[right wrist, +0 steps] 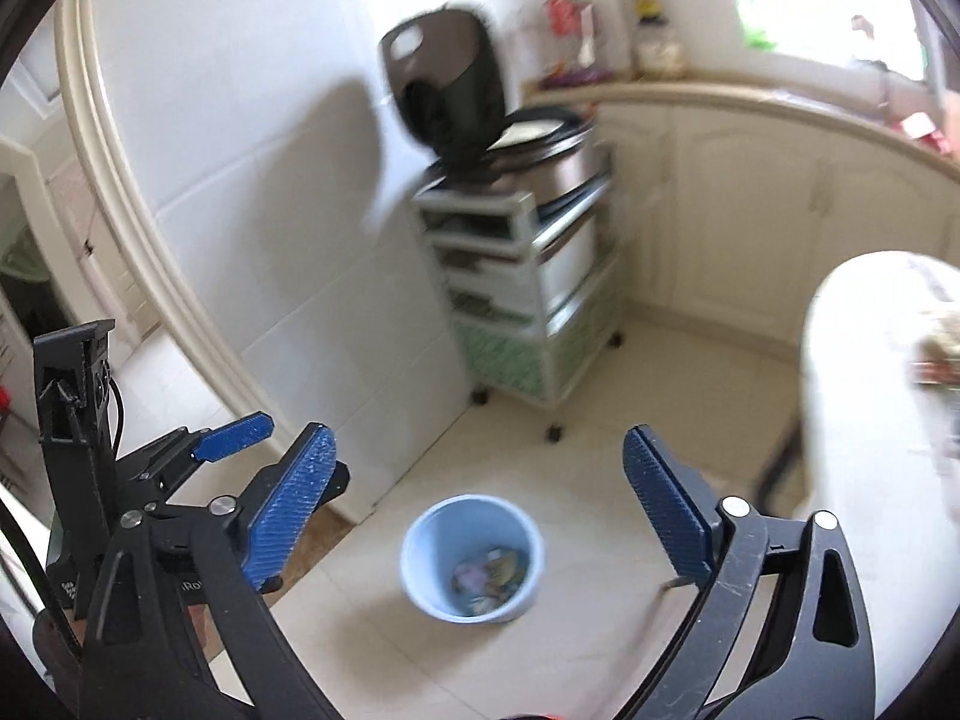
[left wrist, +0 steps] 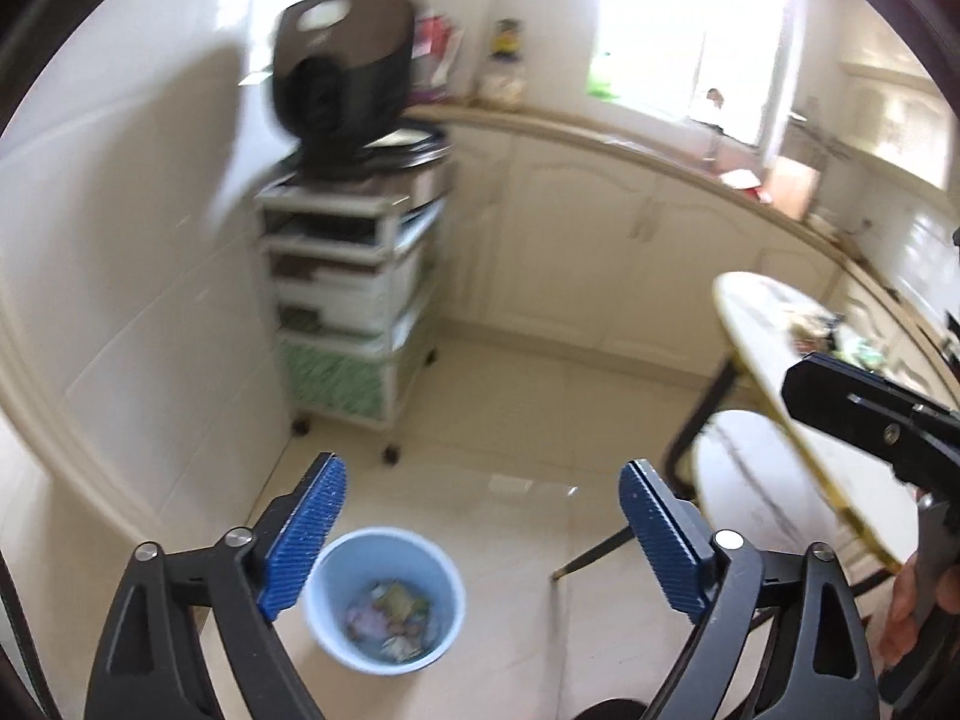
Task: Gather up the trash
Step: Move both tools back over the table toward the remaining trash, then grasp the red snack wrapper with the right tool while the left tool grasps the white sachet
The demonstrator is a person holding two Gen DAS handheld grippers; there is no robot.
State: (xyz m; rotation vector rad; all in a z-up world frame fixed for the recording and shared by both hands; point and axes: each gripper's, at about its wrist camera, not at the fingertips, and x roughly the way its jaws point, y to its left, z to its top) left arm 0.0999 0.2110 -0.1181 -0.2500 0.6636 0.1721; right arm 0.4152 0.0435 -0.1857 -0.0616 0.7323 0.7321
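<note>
A light blue waste bin [left wrist: 384, 600] stands on the tiled floor with crumpled wrappers and paper [left wrist: 390, 612] inside. My left gripper [left wrist: 483, 492] hovers above it, open, nothing between its blue pads. In the right wrist view the same bin [right wrist: 474, 558] lies below my right gripper [right wrist: 480, 456], which is also open and holds nothing. The left gripper's blue pad [right wrist: 234, 438] shows at the left of that view. The right gripper's black body [left wrist: 870, 414] shows at the right of the left wrist view. More litter [left wrist: 816, 330] lies blurred on the white table [left wrist: 756, 312].
A white wheeled drawer cart [left wrist: 348, 312] carries an open black rice cooker [left wrist: 342, 84] against the tiled wall. Cream cabinets [left wrist: 588, 228] run under a counter behind. A lower round white surface [left wrist: 756, 468] sits under the table's edge. A hand [left wrist: 918, 600] grips the right handle.
</note>
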